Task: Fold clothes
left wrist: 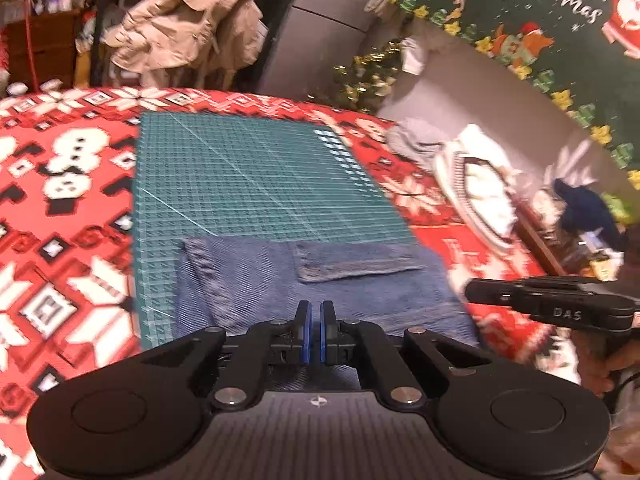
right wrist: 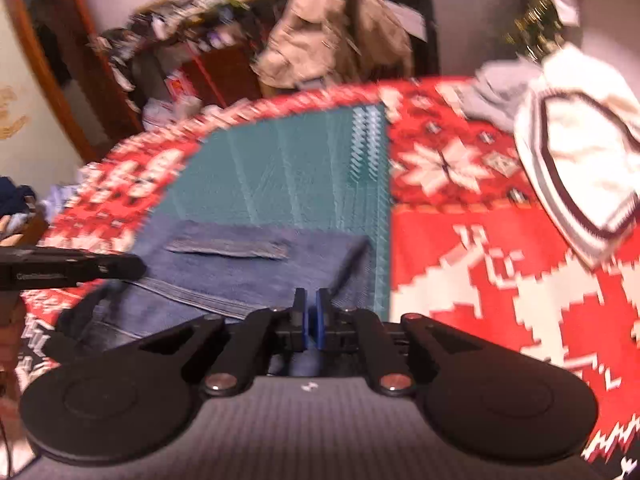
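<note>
Folded blue denim (left wrist: 260, 280) lies flat on the near end of a green cutting mat (left wrist: 248, 172), a pocket flap showing on top. My left gripper (left wrist: 315, 304) hovers just above the denim's near edge, jaws shut, with nothing between the blue pads. In the right wrist view the same denim (right wrist: 240, 276) lies on the mat (right wrist: 280, 168). My right gripper (right wrist: 311, 292) hangs over the denim's right corner, a narrow gap between its pads and no cloth in it. Each gripper shows side-on in the other's view: the right gripper (left wrist: 472, 292) and the left gripper (right wrist: 136, 268).
A red and white Christmas tablecloth (left wrist: 60, 200) covers the table. A white garment with dark trim (right wrist: 580, 160) and a grey one (right wrist: 496, 92) lie at the far right. A beige coat (left wrist: 188, 20) hangs beyond the table, and a dark blue cloth (left wrist: 588, 208) sits off its right side.
</note>
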### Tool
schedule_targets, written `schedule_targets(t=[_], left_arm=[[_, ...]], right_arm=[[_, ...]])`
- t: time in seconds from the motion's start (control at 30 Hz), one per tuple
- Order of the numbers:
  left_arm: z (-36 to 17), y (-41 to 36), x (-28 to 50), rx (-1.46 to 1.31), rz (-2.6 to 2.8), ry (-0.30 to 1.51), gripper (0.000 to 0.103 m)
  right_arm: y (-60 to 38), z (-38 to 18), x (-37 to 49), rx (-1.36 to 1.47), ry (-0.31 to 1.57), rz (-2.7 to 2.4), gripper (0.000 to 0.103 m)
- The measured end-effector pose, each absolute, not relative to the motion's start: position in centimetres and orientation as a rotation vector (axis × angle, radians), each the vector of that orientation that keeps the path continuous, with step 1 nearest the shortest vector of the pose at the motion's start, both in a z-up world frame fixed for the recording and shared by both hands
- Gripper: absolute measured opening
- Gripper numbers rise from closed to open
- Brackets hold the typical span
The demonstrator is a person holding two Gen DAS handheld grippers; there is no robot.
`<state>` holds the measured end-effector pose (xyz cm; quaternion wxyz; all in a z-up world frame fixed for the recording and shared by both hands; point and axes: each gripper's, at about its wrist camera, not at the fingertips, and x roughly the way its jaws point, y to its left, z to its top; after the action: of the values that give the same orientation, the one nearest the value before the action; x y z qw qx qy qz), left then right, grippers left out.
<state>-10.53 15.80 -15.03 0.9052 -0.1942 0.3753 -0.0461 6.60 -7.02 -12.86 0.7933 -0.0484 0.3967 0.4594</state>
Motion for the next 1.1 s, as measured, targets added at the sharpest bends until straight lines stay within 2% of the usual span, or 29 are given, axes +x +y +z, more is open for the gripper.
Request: schedule_targets(t=[0.27, 0.37, 0.7, 0.83, 0.9, 1.1], left_arm=[[-16.8, 13.6, -10.8, -0.301, -0.078, 0.830, 0.003], [-17.3, 14.2, -11.5, -0.319, -0.078, 0.826, 0.003], [-17.4, 14.3, -12.2, -0.329, -0.068, 0.834, 0.003], [-17.4, 14.3, -12.3, -0.332, -0.070, 0.831, 0.003], [-17.4, 14.3, -12.3, -0.332, -0.070, 0.831, 0.003], [-17.4, 14.2, -12.3, -0.330, -0.063, 0.836, 0.003]], right_arm=[[-1.8, -14.8, 3.0, -0.205, 0.895, 1.109, 0.006], [-2.5, -15.2, 3.3, -0.188, 0.907, 1.087, 0.000], [-6.9, -15.0, 4.9, -0.198, 0.937, 0.965, 0.001], [-9.9, -15.4, 6.4, -0.080, 0.998, 0.923, 0.000], [-10.3, -14.9, 6.7, -0.060, 0.969, 0.920, 0.003], [-8.3, -14.6, 7.7, -0.097, 0.912, 0.911, 0.003]])
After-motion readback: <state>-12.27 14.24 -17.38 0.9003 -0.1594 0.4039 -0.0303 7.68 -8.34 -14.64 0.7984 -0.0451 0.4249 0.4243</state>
